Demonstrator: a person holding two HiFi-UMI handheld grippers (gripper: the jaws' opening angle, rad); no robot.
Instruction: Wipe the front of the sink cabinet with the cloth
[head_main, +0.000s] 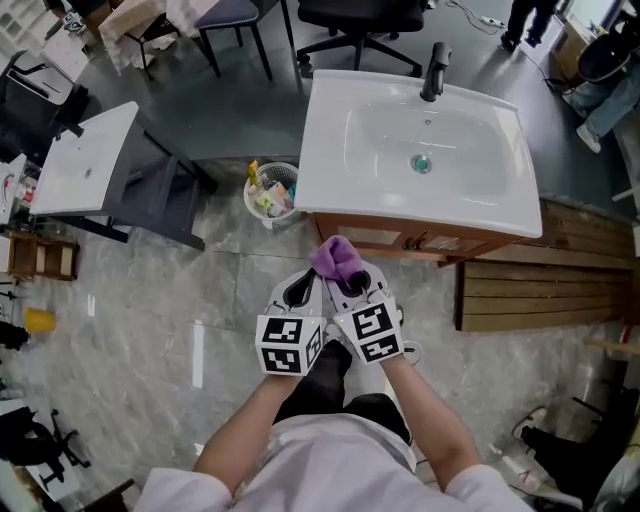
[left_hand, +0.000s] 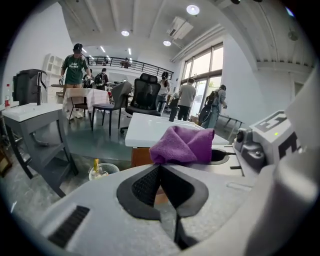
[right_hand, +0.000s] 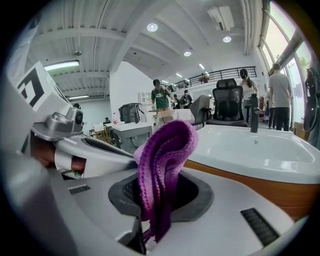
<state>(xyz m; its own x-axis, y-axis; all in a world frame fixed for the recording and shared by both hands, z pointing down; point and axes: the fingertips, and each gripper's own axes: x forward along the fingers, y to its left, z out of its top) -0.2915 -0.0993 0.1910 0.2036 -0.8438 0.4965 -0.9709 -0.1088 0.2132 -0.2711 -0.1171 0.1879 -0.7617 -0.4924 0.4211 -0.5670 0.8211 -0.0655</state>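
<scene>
right gripper (head_main: 355, 285) is seen clamped on a folded purple cloth (right_hand: 162, 165), held upright between its jaws. left gripper (left_hand: 162, 190), close at its side, is closed on nothing. the wooden cabinet front (head_main: 420, 243), not yet touched, lies just ahead of and below the cloth, under the white sink (head_main: 330, 190), its length running crosswise to the jaws. the right gripper is judged nearer, so a short forward reach is called for.

Lower middle of the head view: the left hand-held gripper (head_main: 298, 291) and right hand-held gripper (head_main: 356, 284) are white plastic with black ribbed pads (left_hand: 145, 187). Each carries a cube (head_main: 288, 345) of black-and-white square markers. The person wears white short sleeves (head_main: 185, 488) and dark trousers (head_main: 325, 385).
</scene>
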